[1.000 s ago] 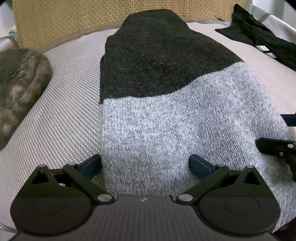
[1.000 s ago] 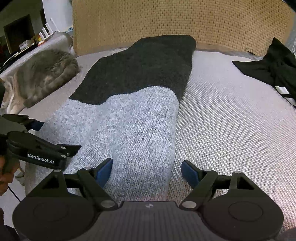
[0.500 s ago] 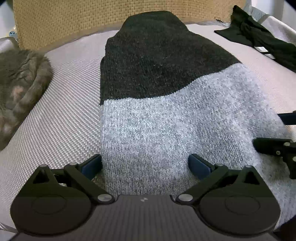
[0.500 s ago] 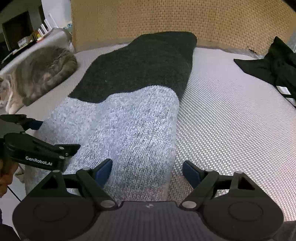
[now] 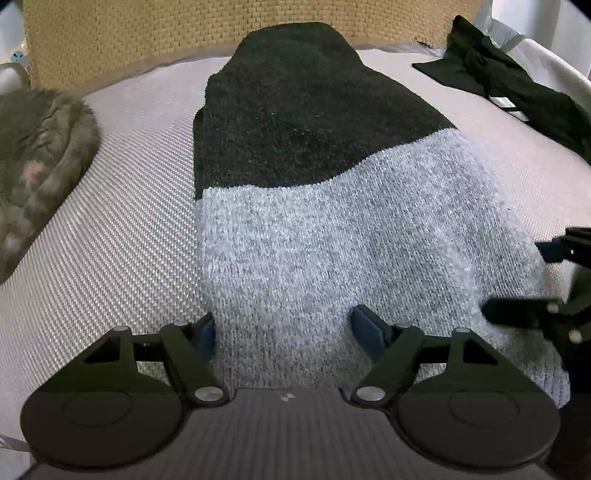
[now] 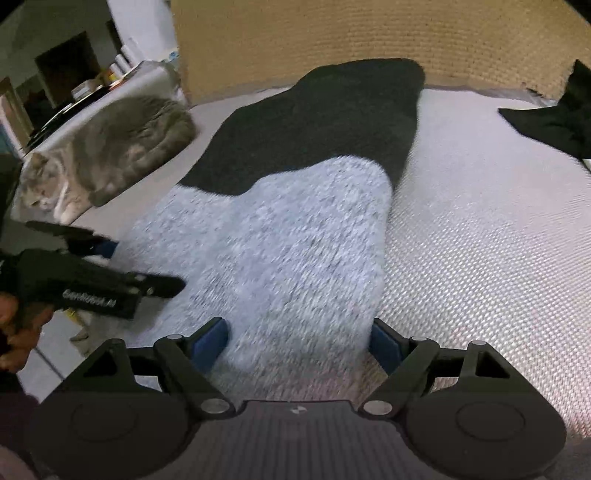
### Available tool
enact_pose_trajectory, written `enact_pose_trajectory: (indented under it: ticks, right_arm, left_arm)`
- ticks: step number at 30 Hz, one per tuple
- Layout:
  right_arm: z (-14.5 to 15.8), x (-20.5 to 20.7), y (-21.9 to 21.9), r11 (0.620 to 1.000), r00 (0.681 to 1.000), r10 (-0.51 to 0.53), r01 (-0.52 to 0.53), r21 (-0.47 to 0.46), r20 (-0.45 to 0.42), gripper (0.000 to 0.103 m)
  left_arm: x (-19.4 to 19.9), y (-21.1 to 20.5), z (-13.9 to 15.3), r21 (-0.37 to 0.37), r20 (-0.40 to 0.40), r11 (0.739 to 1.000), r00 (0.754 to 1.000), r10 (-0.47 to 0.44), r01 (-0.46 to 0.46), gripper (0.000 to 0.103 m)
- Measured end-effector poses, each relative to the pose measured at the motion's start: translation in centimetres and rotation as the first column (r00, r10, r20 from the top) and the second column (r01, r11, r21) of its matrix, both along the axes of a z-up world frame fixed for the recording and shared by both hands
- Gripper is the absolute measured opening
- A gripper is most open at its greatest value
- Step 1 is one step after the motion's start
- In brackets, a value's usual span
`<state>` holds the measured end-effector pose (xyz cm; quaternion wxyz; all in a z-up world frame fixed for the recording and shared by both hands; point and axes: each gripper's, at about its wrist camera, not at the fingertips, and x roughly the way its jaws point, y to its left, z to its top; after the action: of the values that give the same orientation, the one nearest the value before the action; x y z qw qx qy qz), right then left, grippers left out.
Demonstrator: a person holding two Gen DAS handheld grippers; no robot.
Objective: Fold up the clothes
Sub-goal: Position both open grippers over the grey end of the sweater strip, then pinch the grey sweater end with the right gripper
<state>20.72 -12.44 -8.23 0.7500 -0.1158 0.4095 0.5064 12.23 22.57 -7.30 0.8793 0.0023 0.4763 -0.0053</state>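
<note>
Blue-padded left claw [image 5: 282, 328] closing, jaws still apart, pads not pressing; near hem of the sweater [image 5: 332, 229] between them. Right claw [image 6: 299, 341] released, jaws wide, straddling the sweater's right edge. Two claws, each seen side-on in the other's view.

One sweater, knit, light grey near half, charcoal far half, folded into a long strip lying flat down the middle of the bed [image 5: 122, 229]. One black garment [image 5: 517, 96] heaped at far right, well apart. One grey cat [image 6: 122, 144] lying at far left, apart from the sweater.

Bed cover pale, woven weave. Tan woven headboard [image 5: 147, 33] across the back.

Right wrist view only: cat's face, a hand [image 6: 18, 325] on the left claw's grip, dim shelving and clutter beyond the bed's left side, strong motion blur. Left wrist view only: sharp knit texture, only the cat's back.
</note>
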Motion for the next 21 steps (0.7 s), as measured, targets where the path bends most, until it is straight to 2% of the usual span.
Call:
enact_pose_trajectory:
  ticks: [8,15,21]
  right_arm:
    - [0.0,-0.2,-0.4,0.999,0.997,0.051,-0.051,0.007,-0.054,0.086]
    - [-0.4,0.6,-1.2,0.997,0.986,0.063,-0.055,0.056,-0.152,0.086]
    - [-0.6,0.8,-1.3,0.996,0.982,0.072,-0.060,0.073,-0.177,0.086]
  left_arm:
    - [-0.2,1.3,1.1,0.007,-0.017,1.000,1.000,0.022,-0.022,0.069]
    - [-0.6,2.8,1.7,0.015,-0.016,1.000,1.000,0.017,-0.017,0.068]
    - [-0.7,4.3,2.3,0.020,-0.018,1.000,1.000,0.014,-0.014,0.068]
